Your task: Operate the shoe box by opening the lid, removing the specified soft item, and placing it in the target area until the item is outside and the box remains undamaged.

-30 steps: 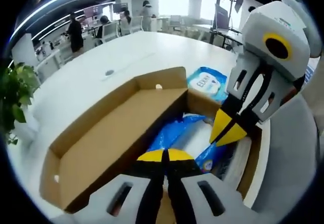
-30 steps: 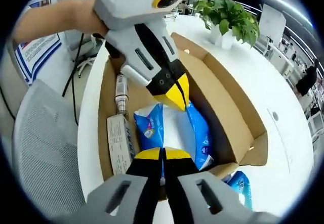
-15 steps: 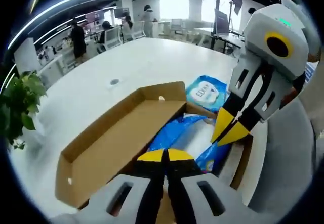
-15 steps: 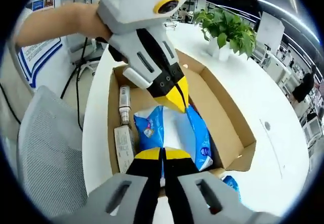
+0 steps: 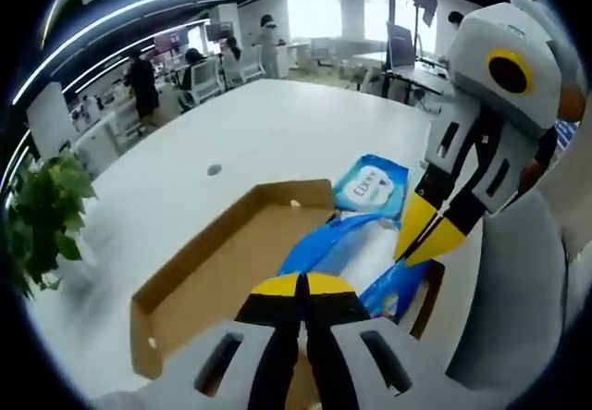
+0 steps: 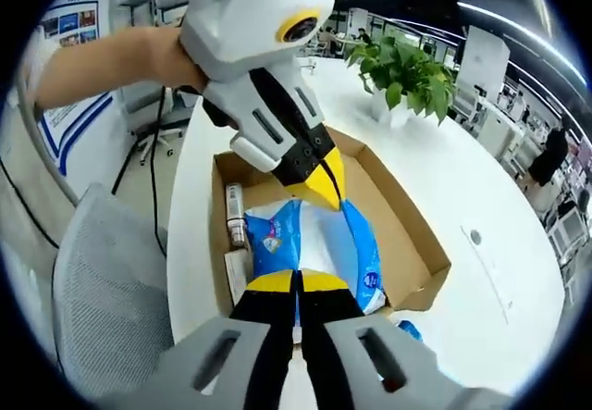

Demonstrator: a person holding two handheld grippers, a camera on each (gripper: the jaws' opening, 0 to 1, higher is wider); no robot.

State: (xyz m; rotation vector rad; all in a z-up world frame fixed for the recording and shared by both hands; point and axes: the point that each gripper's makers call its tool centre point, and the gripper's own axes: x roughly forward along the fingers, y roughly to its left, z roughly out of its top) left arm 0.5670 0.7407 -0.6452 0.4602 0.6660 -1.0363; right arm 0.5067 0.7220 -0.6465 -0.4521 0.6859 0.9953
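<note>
Both grippers, left gripper (image 5: 302,285) and right gripper (image 6: 296,280), hover clenched and empty above the open shoe box (image 6: 402,243). I should part one pair before descending onto the blue pack (image 6: 277,234) inside, avoiding the cardboard walls.

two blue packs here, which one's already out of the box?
The smaller blue wipes pack with the white label, lying flat on the white table past the box's far end. The bigger pack is over the box.

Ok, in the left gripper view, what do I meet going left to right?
Green potted plant → open brown cardboard lid flap → long blue plastic pack in the box → right tool's yellow tips.
</note>
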